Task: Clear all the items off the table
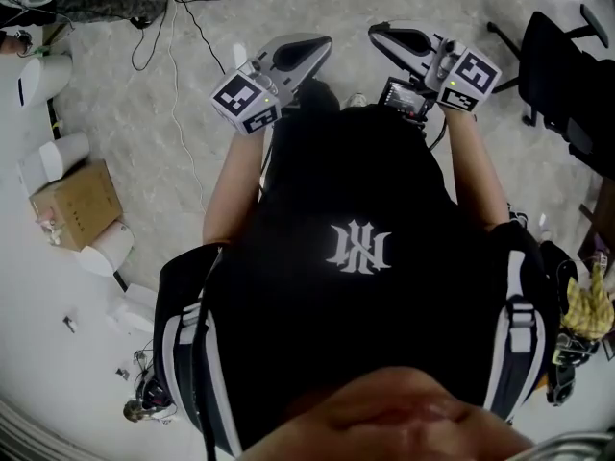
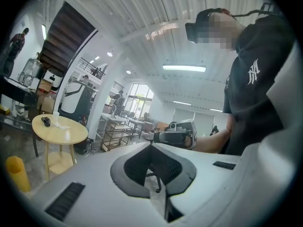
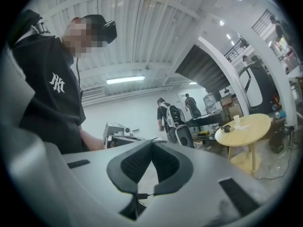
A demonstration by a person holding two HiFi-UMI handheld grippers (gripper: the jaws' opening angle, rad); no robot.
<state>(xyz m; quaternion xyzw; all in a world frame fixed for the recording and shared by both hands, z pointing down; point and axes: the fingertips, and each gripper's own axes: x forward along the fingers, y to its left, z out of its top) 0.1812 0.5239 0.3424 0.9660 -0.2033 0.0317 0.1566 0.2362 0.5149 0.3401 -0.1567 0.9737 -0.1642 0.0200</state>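
A round yellow table [image 2: 59, 132] stands far off at the left of the left gripper view, with a small black item [image 2: 45, 121] and a white cup [image 2: 56, 115] on it. The right gripper view shows the same table [image 3: 251, 129] at the right, again with the black item [image 3: 226, 128] and the cup [image 3: 236, 121]. In the head view both grippers are held out above the floor before my black shirt. My left gripper [image 1: 322, 44] is shut and empty, its tips [image 2: 151, 144] meeting. My right gripper [image 1: 377, 32] is likewise shut with nothing in it [image 3: 152, 142].
A cardboard box [image 1: 75, 203], white rolls [image 1: 58, 157] and cables [image 1: 173, 56] lie on the floor at the left. A black chair [image 1: 567, 75] is at the right. A yellow cylinder [image 2: 18, 173] stands near the table. Two people [image 3: 170, 115] stand in the background.
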